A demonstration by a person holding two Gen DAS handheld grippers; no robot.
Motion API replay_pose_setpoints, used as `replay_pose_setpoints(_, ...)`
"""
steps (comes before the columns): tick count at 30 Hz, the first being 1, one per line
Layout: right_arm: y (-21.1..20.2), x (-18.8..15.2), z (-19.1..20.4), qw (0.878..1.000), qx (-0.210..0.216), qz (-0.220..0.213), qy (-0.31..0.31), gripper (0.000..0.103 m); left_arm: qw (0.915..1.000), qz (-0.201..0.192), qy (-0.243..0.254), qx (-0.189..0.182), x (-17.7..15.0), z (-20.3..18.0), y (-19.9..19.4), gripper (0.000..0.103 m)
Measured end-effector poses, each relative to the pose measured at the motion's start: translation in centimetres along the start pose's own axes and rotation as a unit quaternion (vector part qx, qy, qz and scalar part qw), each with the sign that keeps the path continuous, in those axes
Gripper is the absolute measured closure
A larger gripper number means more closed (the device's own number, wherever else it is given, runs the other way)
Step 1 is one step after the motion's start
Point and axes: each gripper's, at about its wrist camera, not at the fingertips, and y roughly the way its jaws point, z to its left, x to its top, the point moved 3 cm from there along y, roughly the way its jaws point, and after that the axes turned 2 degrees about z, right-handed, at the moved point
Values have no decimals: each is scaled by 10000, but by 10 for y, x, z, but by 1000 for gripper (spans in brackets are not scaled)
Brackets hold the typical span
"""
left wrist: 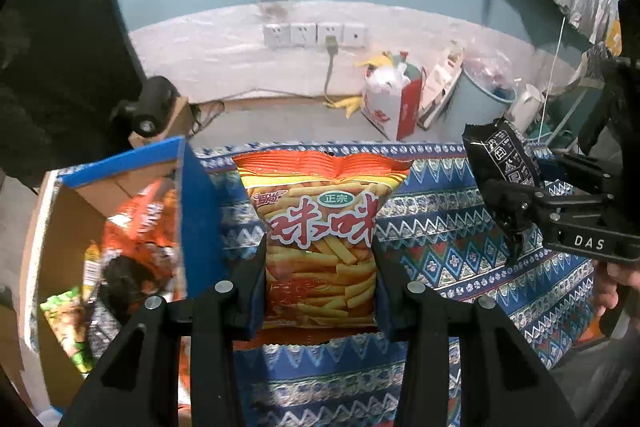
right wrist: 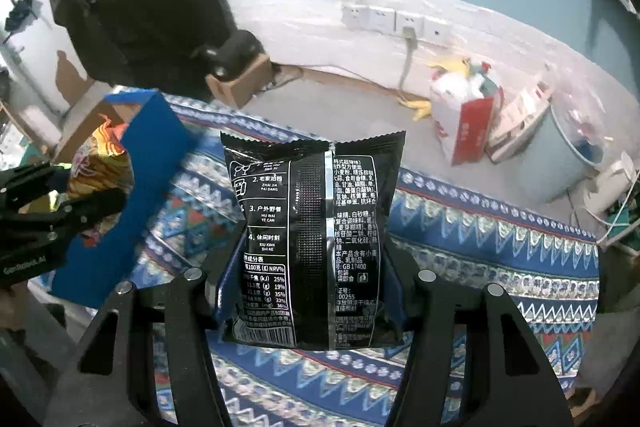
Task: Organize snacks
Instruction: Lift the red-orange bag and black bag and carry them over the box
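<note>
My left gripper: fingers clamped on orange fries bag, held upright above patterned cloth on desk. Blue cardboard box just left of it, other snack packs inside. My right gripper: fingers clamped on black snack pack, back side w/ printed text facing cam, upright, clear of cloth, well right of box.

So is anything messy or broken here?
Nothing looks broken or spilled. The cardboard box sits tipped toward the camera, with snack packs jumbled inside. Each set of tongs holds its own bag: orange fries bag, black packet.
</note>
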Motion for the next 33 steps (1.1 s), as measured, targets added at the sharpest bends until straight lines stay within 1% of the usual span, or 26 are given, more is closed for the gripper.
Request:
replay_pose_setpoints(4, -8, 7, 20, 9999, 141, -89, -45, 44, 9999, -103, -125, 5, -5, 19, -18, 59)
replay_pose_setpoints(9, -14, 14, 48, 9993, 292, -173, -174, 44, 9992, -257, -267, 116, -11, 47, -38, 59)
replay_pose_setpoints(14, -14, 24, 74, 9982, 445, -233, -319, 44, 9981, -367, -423, 258, -19, 74, -49, 59)
replay_pose_setpoints(20, -5, 39, 108, 9964, 631, -227, -523, 44, 9959, -416, -694, 409, -29, 113, -58, 59)
replay_pose_setpoints(26, 11, 52, 142, 9942, 814, -149, -680, 44, 9915, -364, -1080, 629, -42, 160, -60, 59)
replay_pose_setpoints(33, 30, 68, 187, 9897, 1111, -71, -901, 44, 9871, -226, -1391, 761, -56, 194, -52, 59)
